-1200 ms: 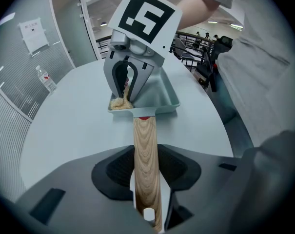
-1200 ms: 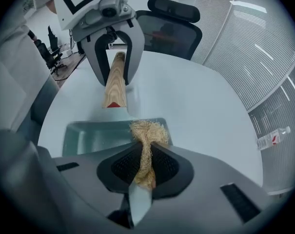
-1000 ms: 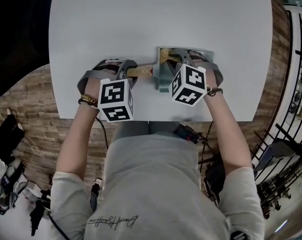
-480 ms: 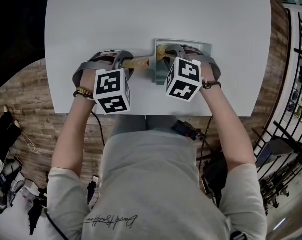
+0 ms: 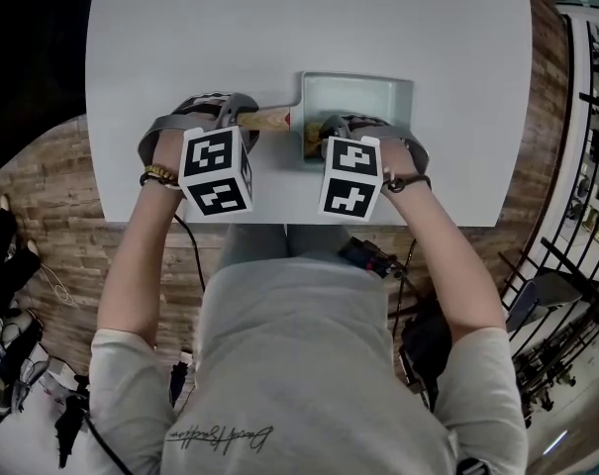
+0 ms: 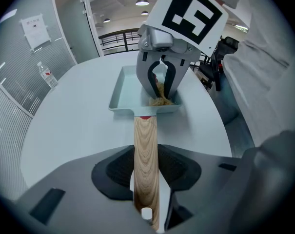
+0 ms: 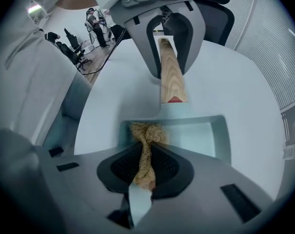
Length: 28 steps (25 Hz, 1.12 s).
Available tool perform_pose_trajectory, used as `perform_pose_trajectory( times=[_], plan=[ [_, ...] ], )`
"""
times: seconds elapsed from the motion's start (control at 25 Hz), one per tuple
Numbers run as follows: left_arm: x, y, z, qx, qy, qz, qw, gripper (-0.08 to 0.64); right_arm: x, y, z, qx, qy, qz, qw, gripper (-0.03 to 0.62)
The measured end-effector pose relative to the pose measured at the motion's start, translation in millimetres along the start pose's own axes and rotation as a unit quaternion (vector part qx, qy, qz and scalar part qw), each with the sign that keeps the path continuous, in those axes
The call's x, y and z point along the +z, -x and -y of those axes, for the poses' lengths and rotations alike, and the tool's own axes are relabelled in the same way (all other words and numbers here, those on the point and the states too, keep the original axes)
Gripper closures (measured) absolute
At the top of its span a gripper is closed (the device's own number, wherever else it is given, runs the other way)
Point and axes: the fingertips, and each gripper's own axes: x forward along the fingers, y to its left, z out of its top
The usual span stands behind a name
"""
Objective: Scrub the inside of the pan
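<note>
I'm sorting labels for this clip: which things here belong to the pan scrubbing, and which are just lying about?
In the job: pan; wooden handle, clamped in the left gripper; scrubber, pinched in the right gripper.

Lying about: water bottle; office chair; gear on the floor.

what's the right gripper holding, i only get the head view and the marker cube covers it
Observer: The right gripper is shut on a tan fibre scrubber, whose tuft sits inside the pan, close to the handle-side wall.
Operator: and is the left one really on the handle
Observer: Yes. The left gripper view shows the left gripper clamping the wooden handle between its pads.
</note>
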Motion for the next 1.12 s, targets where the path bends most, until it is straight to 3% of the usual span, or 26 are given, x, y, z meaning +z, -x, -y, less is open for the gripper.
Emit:
perform_pose_trajectory(
  times=[0.28,0.56,0.68,0.88,1.12],
  plan=[
    [3,1,4,-0.003,-0.003,-0.003,1.0000,0.408,-2,0,-10,-0.003,0.002,-0.009,1.000,0.525],
    [2,3,3,-0.002,-0.021,-0.009,0.9997,0.408,-7,5,31,-0.111,-0.021,0.008,0.994,0.525],
    [0,3,9,-0.002,-0.019,-0.009,0.9998,0.408,-11,6,55,-0.136,-0.027,0.004,0.990,0.525],
    [3,2,11,-0.002,-0.014,-0.009,0.9999,0.408,-18,9,78,-0.148,-0.029,0.001,0.989,0.525],
    [1,0,9,-0.003,0.007,-0.007,0.9999,0.408,-17,8,77,-0.145,-0.024,0.009,0.989,0.525]
  ],
)
